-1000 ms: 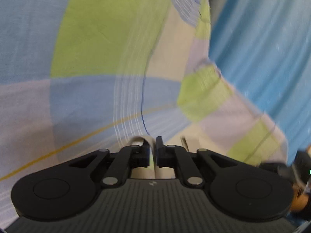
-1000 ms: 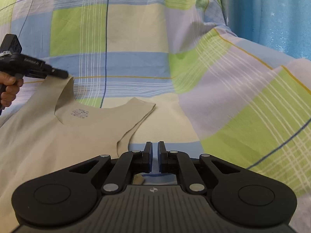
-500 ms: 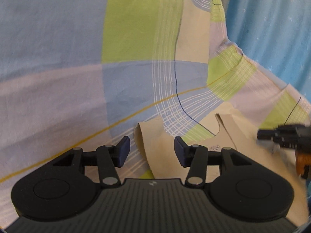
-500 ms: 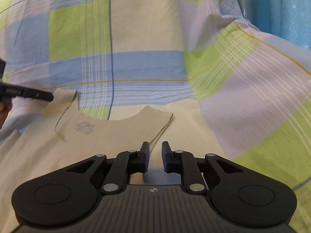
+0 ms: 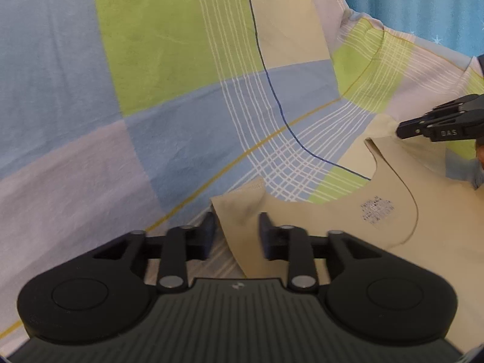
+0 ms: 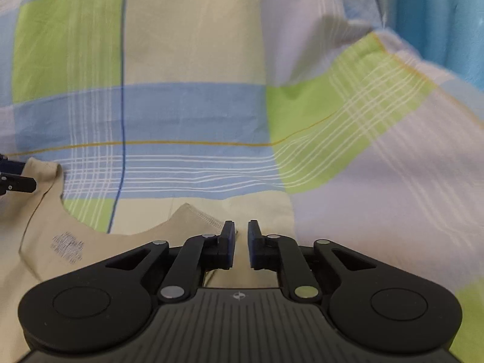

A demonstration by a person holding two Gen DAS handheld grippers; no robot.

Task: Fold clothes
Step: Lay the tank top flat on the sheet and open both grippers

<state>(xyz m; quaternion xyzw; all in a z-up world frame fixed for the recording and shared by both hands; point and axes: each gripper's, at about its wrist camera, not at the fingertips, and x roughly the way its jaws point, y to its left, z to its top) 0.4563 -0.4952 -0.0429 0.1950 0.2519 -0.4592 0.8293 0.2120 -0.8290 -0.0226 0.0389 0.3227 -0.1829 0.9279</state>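
A beige tank top (image 5: 348, 230) lies flat on a checked bedsheet (image 5: 151, 121), neckline up, with a printed label (image 5: 376, 211) inside the neck. My left gripper (image 5: 237, 233) is open and straddles the top's left shoulder strap (image 5: 242, 208), which rests on the sheet. My right gripper (image 6: 241, 239) hovers low beside the other strap (image 6: 193, 214); its jaws stand a narrow gap apart with nothing clamped. Each gripper shows in the other's view: the right gripper (image 5: 405, 130) at the far right, the left gripper (image 6: 30, 184) at the left edge.
The checked sheet (image 6: 196, 115) in green, blue, cream and lilac spreads ahead of both grippers. A blue curtain (image 5: 423, 6) hangs at the back right, also in the right wrist view (image 6: 438, 15). A hand shows at the right edge (image 5: 479, 154).
My left gripper was shut on the strap a second ago; it has opened and the strap now lies on the sheet. My right gripper has let go and parted its jaws slightly.
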